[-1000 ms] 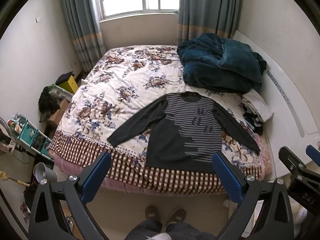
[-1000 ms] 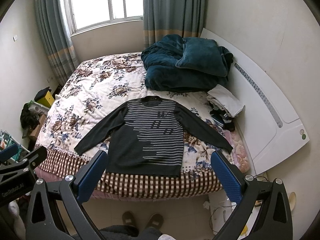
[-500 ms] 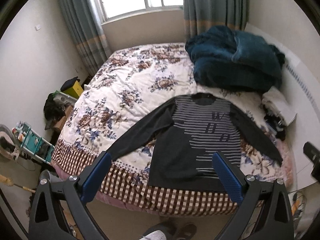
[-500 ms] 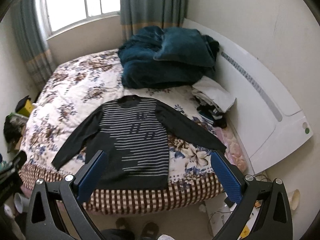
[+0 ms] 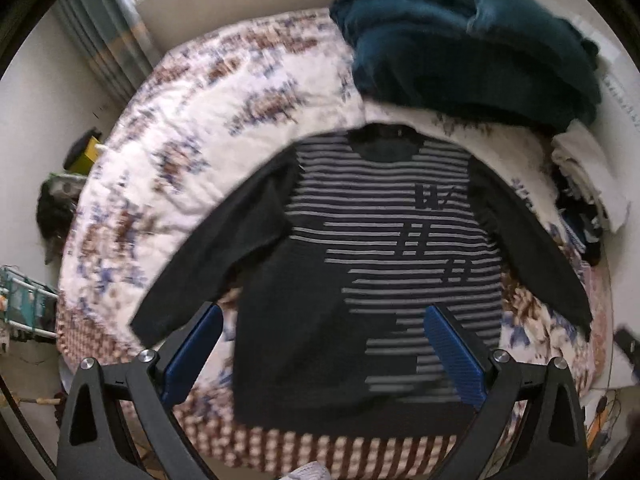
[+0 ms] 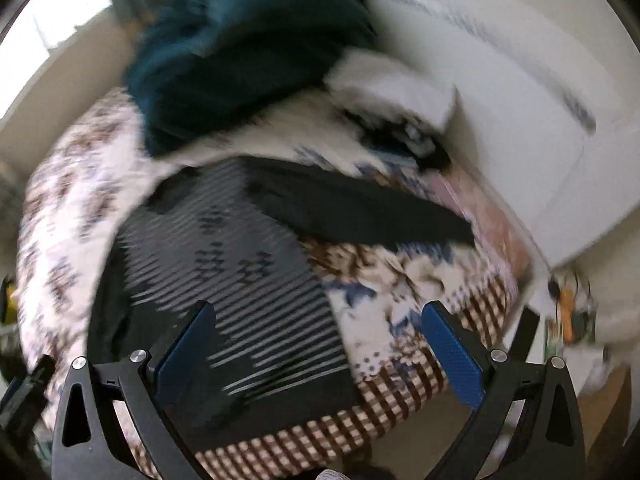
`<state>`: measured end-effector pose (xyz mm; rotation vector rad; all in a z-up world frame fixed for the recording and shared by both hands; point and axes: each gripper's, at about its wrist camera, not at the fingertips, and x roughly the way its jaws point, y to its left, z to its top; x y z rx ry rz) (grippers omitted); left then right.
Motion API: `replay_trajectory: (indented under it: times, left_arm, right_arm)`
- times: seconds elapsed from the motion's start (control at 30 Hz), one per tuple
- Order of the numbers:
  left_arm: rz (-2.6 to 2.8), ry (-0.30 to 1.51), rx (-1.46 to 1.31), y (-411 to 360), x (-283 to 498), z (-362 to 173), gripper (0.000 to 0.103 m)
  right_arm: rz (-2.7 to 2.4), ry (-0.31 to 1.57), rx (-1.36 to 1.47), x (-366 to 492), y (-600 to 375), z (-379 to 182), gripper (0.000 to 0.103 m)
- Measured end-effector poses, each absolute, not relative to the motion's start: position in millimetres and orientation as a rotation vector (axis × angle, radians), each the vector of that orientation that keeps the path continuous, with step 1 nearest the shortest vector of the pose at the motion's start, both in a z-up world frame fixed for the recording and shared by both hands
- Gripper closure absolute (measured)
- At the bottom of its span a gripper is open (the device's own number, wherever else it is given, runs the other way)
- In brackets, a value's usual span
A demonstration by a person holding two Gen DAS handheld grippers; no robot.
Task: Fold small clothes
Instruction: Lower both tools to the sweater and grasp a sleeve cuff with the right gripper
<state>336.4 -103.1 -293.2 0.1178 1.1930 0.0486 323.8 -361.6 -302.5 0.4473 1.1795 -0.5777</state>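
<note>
A dark long-sleeved sweater (image 5: 360,272) with grey stripes lies flat and face up on the floral bedspread (image 5: 192,128), both sleeves spread out. It also shows, blurred, in the right wrist view (image 6: 240,280), with its right sleeve (image 6: 360,216) stretched toward the headboard. My left gripper (image 5: 324,356) is open and empty above the sweater's hem. My right gripper (image 6: 318,354) is open and empty above the hem's right corner and the bed's checked edge.
A heap of teal blankets (image 5: 472,40) lies at the head of the bed. White and dark folded clothes (image 5: 584,184) are stacked by the white headboard (image 6: 520,128). Clutter stands on the floor left of the bed (image 5: 24,296). Cables lie on the floor at the right (image 6: 568,312).
Both grippers have moved forward and down toward the sweater, which now fills the views. The right view has swung right toward the headboard. Both stay open.
</note>
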Motion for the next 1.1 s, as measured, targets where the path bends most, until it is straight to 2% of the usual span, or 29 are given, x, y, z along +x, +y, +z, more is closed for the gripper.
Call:
replay_trajectory:
  times: [0.2, 0.5, 0.67, 0.8, 0.83, 0.87, 0.9, 0.93, 0.97, 1.1]
  left_arm:
    - [0.084, 1.304, 0.174, -126, 390, -395, 0.0]
    - [0.158, 1.45, 0.206, -164, 443, -530, 0.0]
    - [0.184, 1.48, 0.2, -171, 453, -573, 0.0]
    - [0.181, 1.484, 0.093, -162, 453, -584, 0.0]
    - [0.18, 1.48, 0.067, -159, 452, -584, 0.0]
    - [0.176, 1.477, 0.046, -157, 452, -584, 0.0]
    - [0.168, 1.464, 0.023, -154, 450, -584, 0.0]
    - [0.162, 1.454, 0.012, -153, 448, -584, 0.0]
    - [0.156, 1.445, 0.004, -152, 446, -584, 0.0]
    - [0.134, 1.434, -0.014, -149, 439, -579, 0.0]
  right_arm:
    - [-0.794, 1.184, 0.777, 296, -495, -433, 0.0]
    - [-0.985, 0.839, 1.385, 220, -662, -587, 0.0]
    - [-0.988, 0.683, 1.617, 209, -711, -653, 0.001]
    - [-1.015, 0.581, 1.651, 213, -728, -668, 0.005]
    - [-1.027, 0.56, 1.629, 216, -732, -665, 0.011]
    - [-1.034, 0.556, 1.593, 219, -734, -661, 0.035]
    - [-1.038, 0.583, 1.552, 226, -737, -657, 0.072]
    - [-1.049, 0.613, 1.51, 232, -741, -653, 0.086]
    - [-1.058, 0.627, 1.465, 239, -743, -648, 0.095]
    - [-1.025, 0.713, 1.239, 279, -737, -604, 0.098]
